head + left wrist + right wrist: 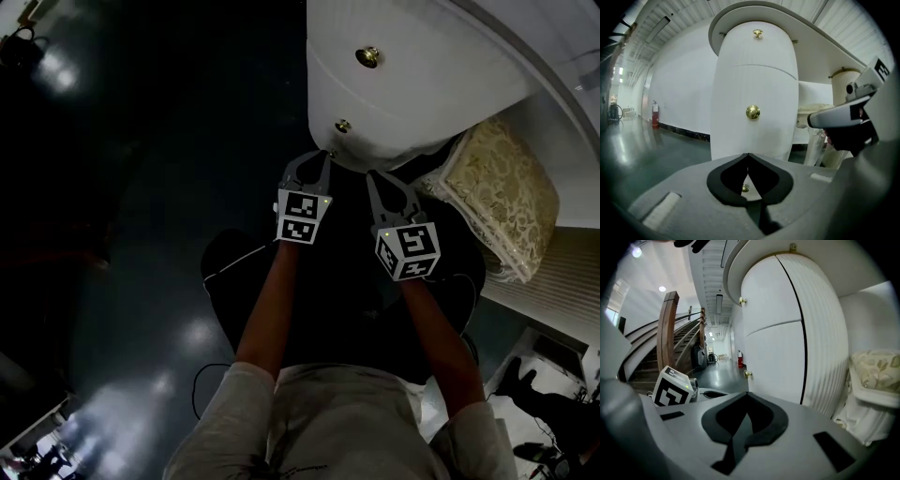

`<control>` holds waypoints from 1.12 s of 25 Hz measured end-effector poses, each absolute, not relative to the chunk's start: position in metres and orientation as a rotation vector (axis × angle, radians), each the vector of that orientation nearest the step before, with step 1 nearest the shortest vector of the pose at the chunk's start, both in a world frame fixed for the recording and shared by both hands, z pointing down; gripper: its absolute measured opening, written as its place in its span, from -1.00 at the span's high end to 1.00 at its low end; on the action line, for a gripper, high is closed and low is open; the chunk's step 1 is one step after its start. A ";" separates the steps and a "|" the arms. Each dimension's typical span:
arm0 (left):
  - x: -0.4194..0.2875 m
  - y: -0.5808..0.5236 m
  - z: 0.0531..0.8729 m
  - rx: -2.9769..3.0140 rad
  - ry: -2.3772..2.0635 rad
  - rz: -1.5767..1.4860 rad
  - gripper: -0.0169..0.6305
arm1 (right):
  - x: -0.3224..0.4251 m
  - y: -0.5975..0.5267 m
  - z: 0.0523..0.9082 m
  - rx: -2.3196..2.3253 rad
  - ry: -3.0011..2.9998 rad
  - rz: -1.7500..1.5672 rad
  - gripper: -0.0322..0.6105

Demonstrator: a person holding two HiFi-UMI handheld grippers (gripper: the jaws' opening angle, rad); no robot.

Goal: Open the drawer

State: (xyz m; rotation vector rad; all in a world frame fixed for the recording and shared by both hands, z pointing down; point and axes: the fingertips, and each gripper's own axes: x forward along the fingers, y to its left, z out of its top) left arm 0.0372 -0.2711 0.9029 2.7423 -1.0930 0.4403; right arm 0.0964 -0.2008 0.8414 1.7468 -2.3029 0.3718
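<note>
A white rounded cabinet (412, 84) stands ahead, its drawer fronts stacked one above another, each with a brass knob. In the left gripper view I see a top knob (758, 33), a middle knob (753, 112) and a lower knob (745, 188) showing through the opening behind the shut tips. My left gripper (325, 156) is shut and empty, its tips close to the cabinet's lower front. My right gripper (371, 176) hangs beside it, also shut and empty, just short of the cabinet. Both point slightly downward. In the right gripper view a knob (747, 374) sits to the left of the tips.
A cream patterned cushion (506, 192) leans by the cabinet on the right. The floor (141, 187) is dark and glossy, with a cable (234, 262) on it. A wooden staircase (670, 333) rises at the left of the right gripper view. A fire extinguisher (655, 114) stands by the far wall.
</note>
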 end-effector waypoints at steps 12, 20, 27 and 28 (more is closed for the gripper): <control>0.061 -0.264 0.949 2.779 -0.936 0.449 0.92 | 0.098 -0.179 0.860 1.889 -2.243 0.688 0.85; 0.051 -0.266 0.995 2.751 -0.914 0.519 0.91 | 0.077 -0.169 0.852 1.809 -2.244 0.452 0.85; 0.056 -0.278 1.022 2.829 -0.907 0.680 0.91 | 0.080 -0.157 0.867 1.791 -2.211 0.384 0.85; 0.057 -0.277 1.027 2.832 -0.902 0.706 0.91 | 0.082 -0.157 0.868 1.802 -2.211 0.390 0.85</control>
